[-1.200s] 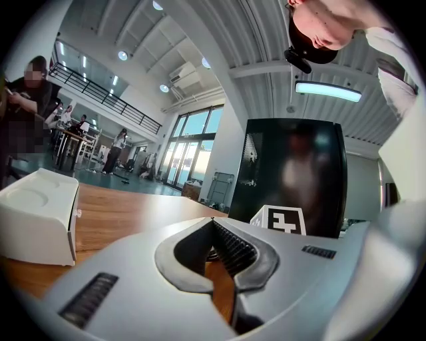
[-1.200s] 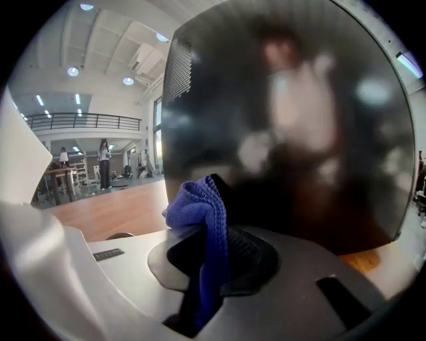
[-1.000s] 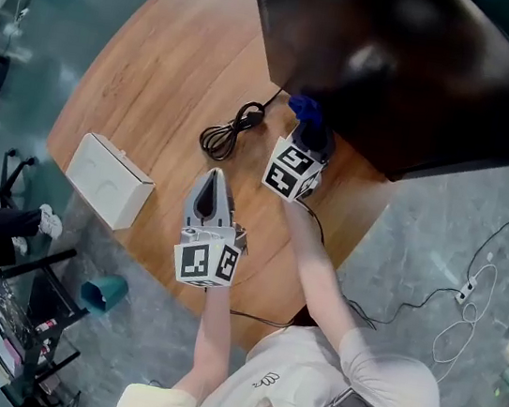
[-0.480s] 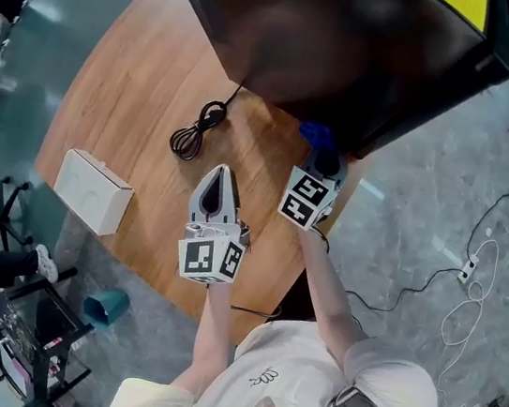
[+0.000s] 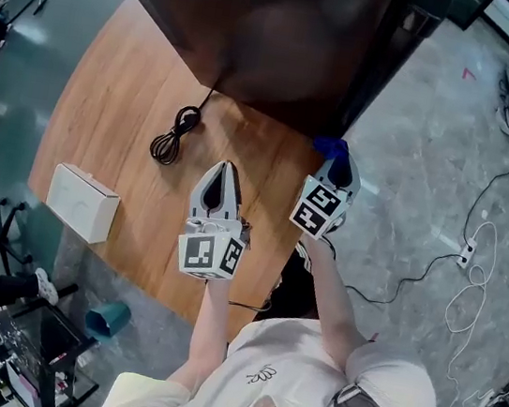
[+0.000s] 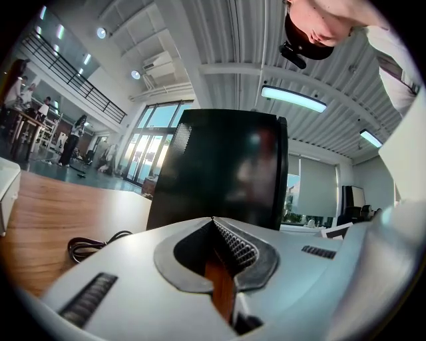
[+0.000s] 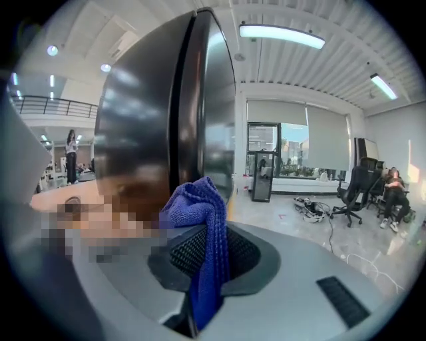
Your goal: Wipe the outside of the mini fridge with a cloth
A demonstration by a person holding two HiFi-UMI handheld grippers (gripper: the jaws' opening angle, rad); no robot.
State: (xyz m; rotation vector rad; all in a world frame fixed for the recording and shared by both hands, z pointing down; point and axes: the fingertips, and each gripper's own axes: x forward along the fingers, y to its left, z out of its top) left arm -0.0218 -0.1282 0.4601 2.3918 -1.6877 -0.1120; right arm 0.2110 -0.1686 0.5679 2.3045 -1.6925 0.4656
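The black mini fridge (image 5: pixel 262 28) stands at the far side of the round wooden table (image 5: pixel 106 119); its dark glossy side fills the left gripper view (image 6: pixel 219 166) and its front corner shows in the right gripper view (image 7: pixel 166 113). My right gripper (image 5: pixel 336 165) is shut on a blue cloth (image 5: pixel 331 149) (image 7: pixel 203 233), held beside the fridge's near right corner at the table's edge. My left gripper (image 5: pixel 222 176) hovers over the table in front of the fridge, jaws shut with nothing between them.
A coiled black power cord (image 5: pixel 175 131) lies on the table left of the left gripper. A white box (image 5: pixel 82 202) sits near the table's left edge. Cables (image 5: pixel 471 278) trail over the grey floor at right. A teal cup (image 5: pixel 108 316) lies below the table.
My right gripper with the cloth has slid rightward along the fridge's foot to its right corner. The view has shifted; the left gripper stays over the table.
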